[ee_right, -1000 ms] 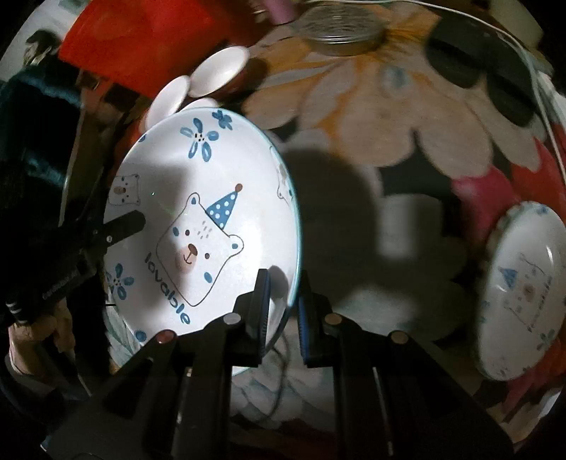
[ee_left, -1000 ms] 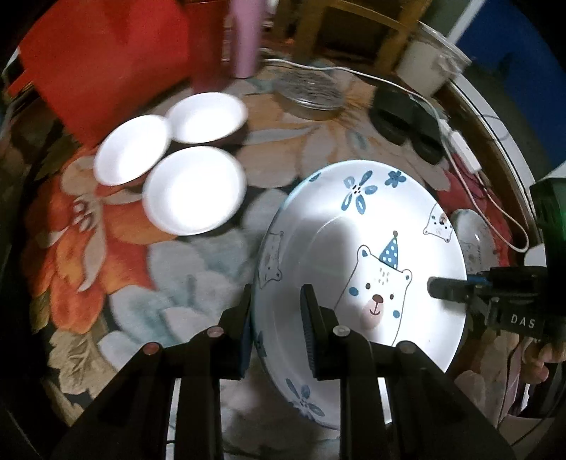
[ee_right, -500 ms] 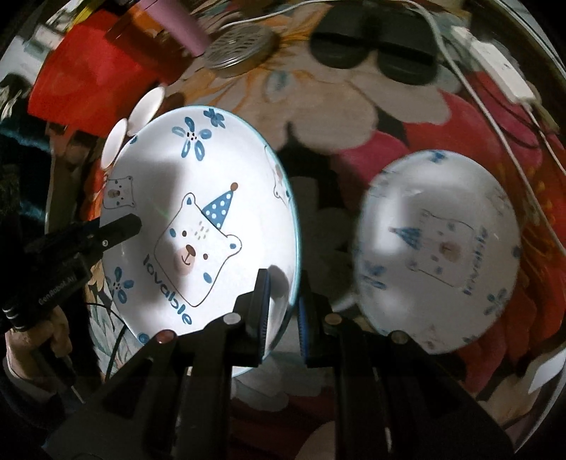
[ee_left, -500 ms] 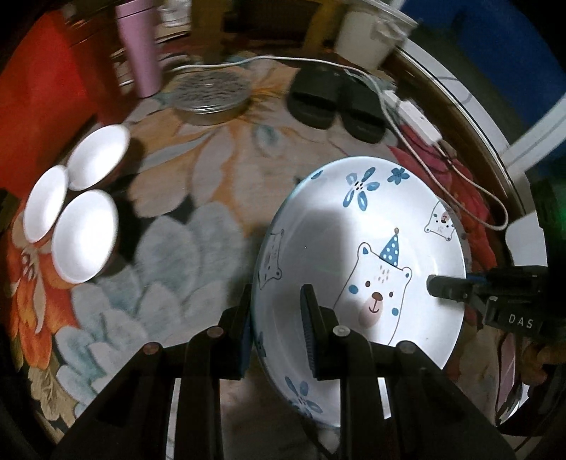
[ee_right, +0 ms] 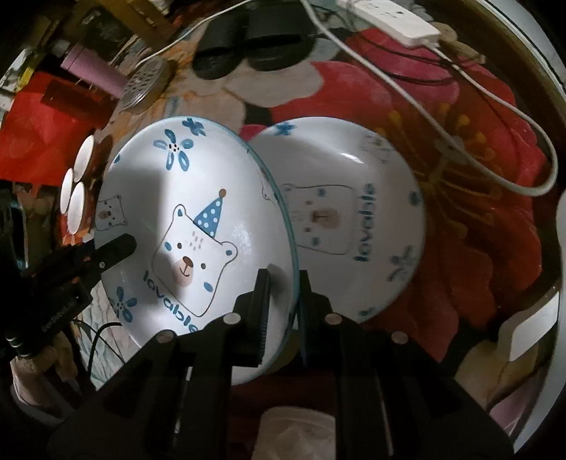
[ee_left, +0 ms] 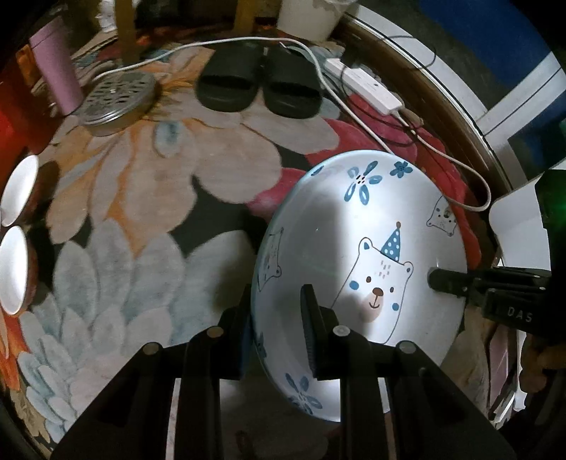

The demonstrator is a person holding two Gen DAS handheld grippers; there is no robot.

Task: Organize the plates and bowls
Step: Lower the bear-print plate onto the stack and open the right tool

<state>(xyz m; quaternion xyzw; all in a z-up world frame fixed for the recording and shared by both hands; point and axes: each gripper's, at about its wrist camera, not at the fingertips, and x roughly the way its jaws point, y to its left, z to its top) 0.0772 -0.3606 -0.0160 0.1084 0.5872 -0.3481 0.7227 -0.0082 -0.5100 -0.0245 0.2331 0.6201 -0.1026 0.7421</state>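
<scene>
A white plate with a blue-hatted bear point(ee_left: 357, 212) hangs tilted above the flowered rug, held at two opposite rims. My left gripper point(ee_left: 276, 318) is shut on its near-left rim. My right gripper point(ee_right: 283, 304) is shut on the opposite rim of the same plate point(ee_right: 198, 170). Each gripper shows in the other's view: the right one point(ee_left: 456, 283), the left one point(ee_right: 113, 249). A second bear plate point(ee_right: 357, 219) lies flat on the rug, just right of and under the held one. Three small white bowls point(ee_right: 76, 191) sit far left, two of them in the left wrist view point(ee_left: 14, 226).
Black slippers point(ee_left: 258, 83), a white power strip point(ee_left: 368, 86) with its cable point(ee_left: 435, 155), a round metal grate point(ee_left: 116, 93) and a pink tumbler point(ee_left: 56, 70) lie at the rug's far side. A white bucket point(ee_left: 315, 17) stands beyond. A dark wooden rim point(ee_left: 442, 116) bounds the right.
Both grippers carried the bear plate rightward across the rug. The white bowls slid to the left edge of view, and the second bear plate moved in beside the held one.
</scene>
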